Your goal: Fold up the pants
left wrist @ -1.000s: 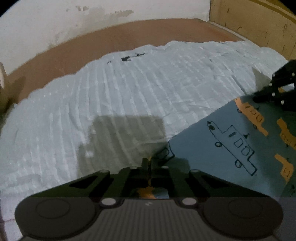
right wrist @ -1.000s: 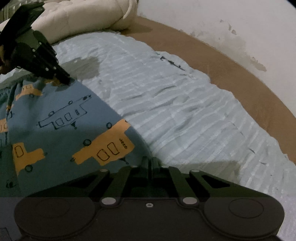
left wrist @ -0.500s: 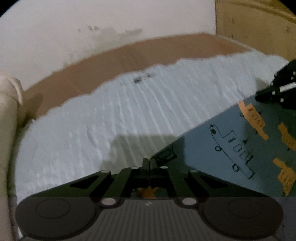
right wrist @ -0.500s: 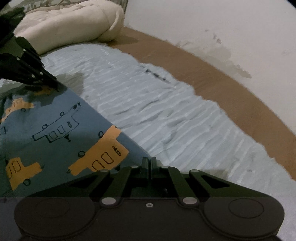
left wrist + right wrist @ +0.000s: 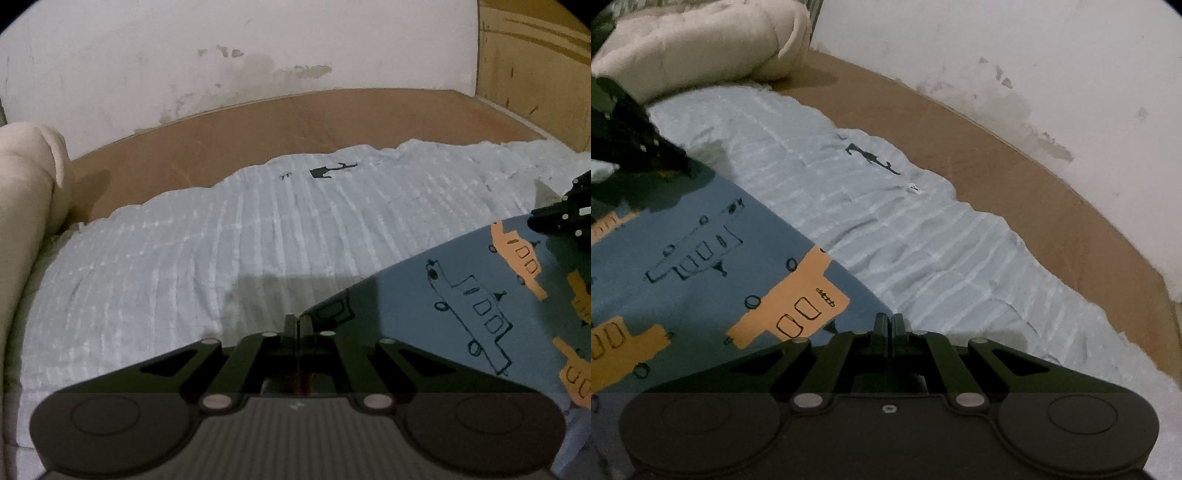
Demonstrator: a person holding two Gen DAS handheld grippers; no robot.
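Both grippers, left gripper (image 5: 298,322) and right gripper (image 5: 889,320), stay clenched on one edge of the pants (image 5: 701,266), apparently lifted taut over the bedspread's (image 5: 184,258) middle. Both have swung towards the pillow (image 5: 694,48), carrying the fold along.

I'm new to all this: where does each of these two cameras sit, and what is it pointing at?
Left wrist view: sits on the left gripper, looking down its shut fingers at the blue truck-print pants; the right gripper shows at right.
Right wrist view: sits on the right gripper, fingers shut, facing the same pants; the left gripper shows at left.
Shared: pants, pale ribbed bedspread, cream pillow, stained white wall.
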